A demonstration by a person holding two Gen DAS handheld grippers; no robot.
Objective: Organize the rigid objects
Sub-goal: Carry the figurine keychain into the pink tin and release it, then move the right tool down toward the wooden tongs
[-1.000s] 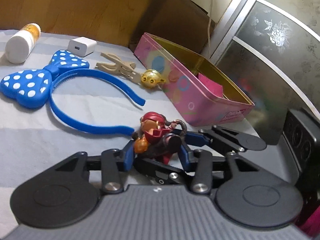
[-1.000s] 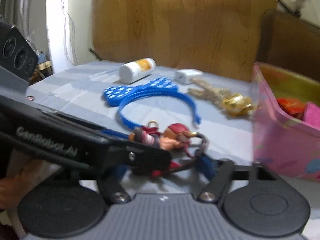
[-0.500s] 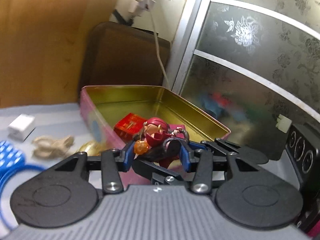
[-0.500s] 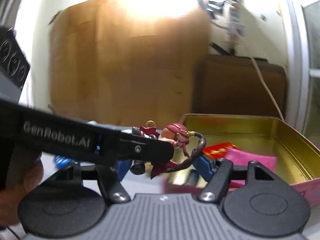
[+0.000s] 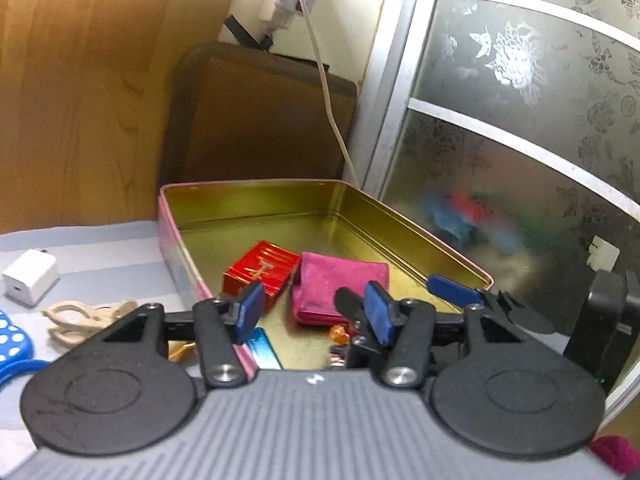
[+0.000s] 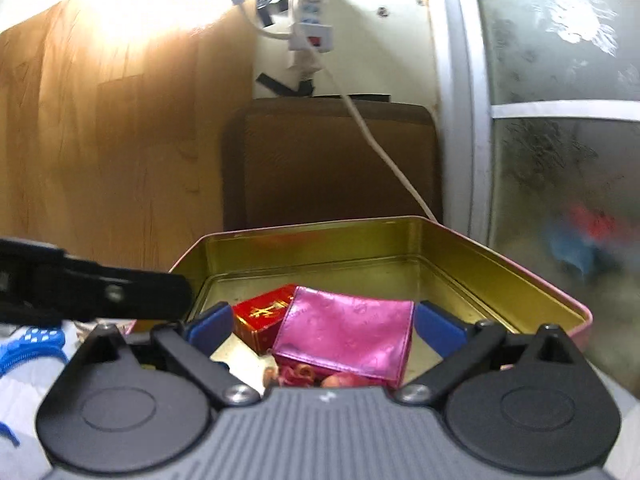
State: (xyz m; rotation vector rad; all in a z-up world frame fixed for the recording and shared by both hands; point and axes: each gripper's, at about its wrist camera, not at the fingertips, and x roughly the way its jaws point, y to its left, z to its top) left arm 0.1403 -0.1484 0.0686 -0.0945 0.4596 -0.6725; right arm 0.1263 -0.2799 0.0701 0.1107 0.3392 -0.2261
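Both grippers sit over the pink tin (image 6: 460, 248), jaws just opened. The left gripper (image 5: 312, 310) is spread with nothing between its pads, and the right gripper (image 6: 324, 326) is wide apart, empty too. The little figure (image 6: 304, 376) lies in the tin's near end, right beside the pink pouch (image 6: 352, 336) and red box (image 6: 264, 312).

Ahead of the blue-padded left hand-held gripper (image 5: 312, 312): pink tin (image 5: 170, 240) with gold inside, red box (image 5: 260, 270) with gold lines, magenta pouch (image 5: 336, 284).
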